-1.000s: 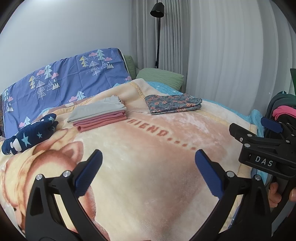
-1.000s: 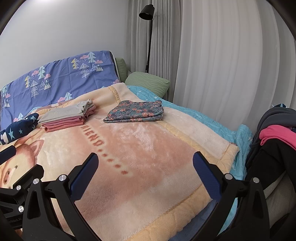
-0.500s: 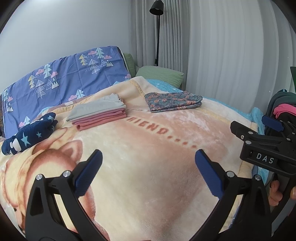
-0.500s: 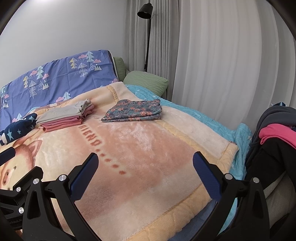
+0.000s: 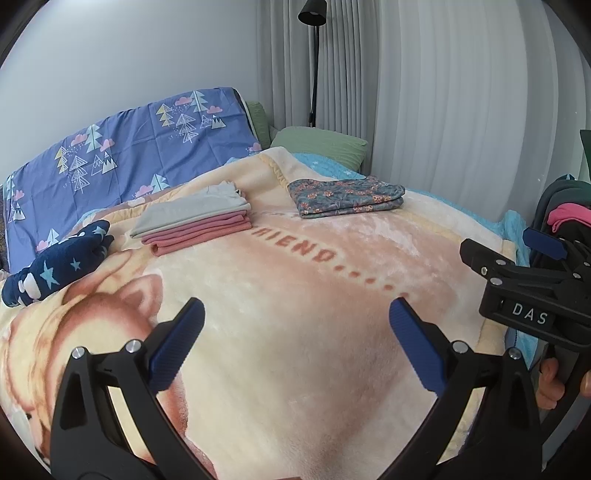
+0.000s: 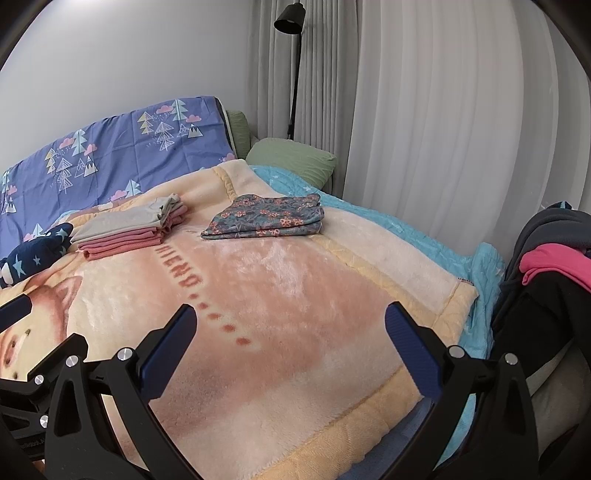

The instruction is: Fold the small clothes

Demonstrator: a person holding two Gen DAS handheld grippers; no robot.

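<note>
Two grippers hover side by side above the near part of a peach blanket (image 5: 295, 295), both with their blue-padded jaws spread wide and nothing between them. The left gripper (image 5: 297, 339) points toward the middle of the blanket; the right gripper (image 6: 290, 341) sits nearer the blanket's right edge, and its black body shows at the right rim of the left wrist view.

At the far end of the blanket lie the folded clothes. A stack of folded clothes (image 5: 194, 223), grey pieces on top of pink ones, rests just beyond the printed red lettering on the blanket. A folded floral garment (image 5: 345, 197) lies on the blanket to the right of that stack, apart from it. A dark blue star-print garment (image 5: 59, 266), crumpled rather than folded, lies on the blanket's left side, to the left of the stack.

Off the blanket's right edge, a pile of dark clothes (image 6: 554, 280) with a pink garment (image 6: 554, 264) on top stands beside the bed. Beyond the blanket's far end are a purple tree-print sheet (image 5: 122, 147), a green pillow (image 5: 321, 144), a black floor lamp (image 5: 312, 11) and pale curtains (image 5: 461, 92)
</note>
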